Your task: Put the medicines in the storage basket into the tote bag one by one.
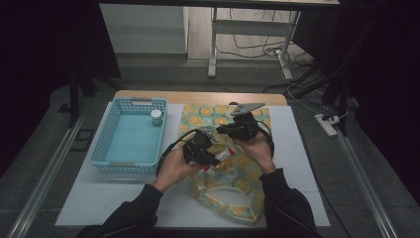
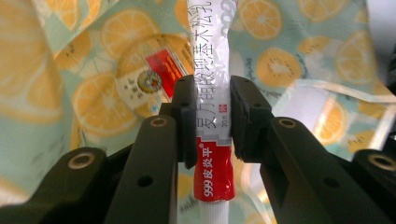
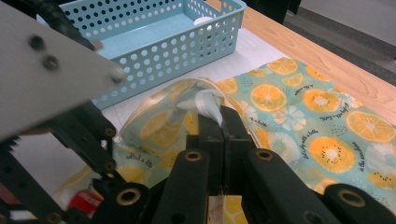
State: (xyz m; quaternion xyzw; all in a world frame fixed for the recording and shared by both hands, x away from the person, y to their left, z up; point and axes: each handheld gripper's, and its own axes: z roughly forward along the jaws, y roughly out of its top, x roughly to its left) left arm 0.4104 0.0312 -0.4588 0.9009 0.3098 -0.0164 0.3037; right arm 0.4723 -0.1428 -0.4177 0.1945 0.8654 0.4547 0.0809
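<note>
While the left gripper point(image 2: 212, 119) pinches an ointment tube point(image 2: 212, 93), the right gripper point(image 3: 223, 135) is clamped on the rim of the orange-print bag point(image 3: 299, 107)
Tube is over the bag mouth, near the blue basket point(image 1: 130, 136); it could snag or slip if the thin rim pulls free. White mat on a wooden table point(image 1: 198, 96), dim room with cables on the floor

One orange-print bag point(image 1: 233, 183), on white mat point(image 1: 297, 148). One red-and-white tube point(image 2: 212, 116). One blue basket point(image 1: 130, 136), near mat's left edge. One small jar point(image 1: 156, 117), in basket's far right corner. Two grippers: left gripper point(image 1: 210, 148), right gripper point(image 1: 233, 130).
</note>
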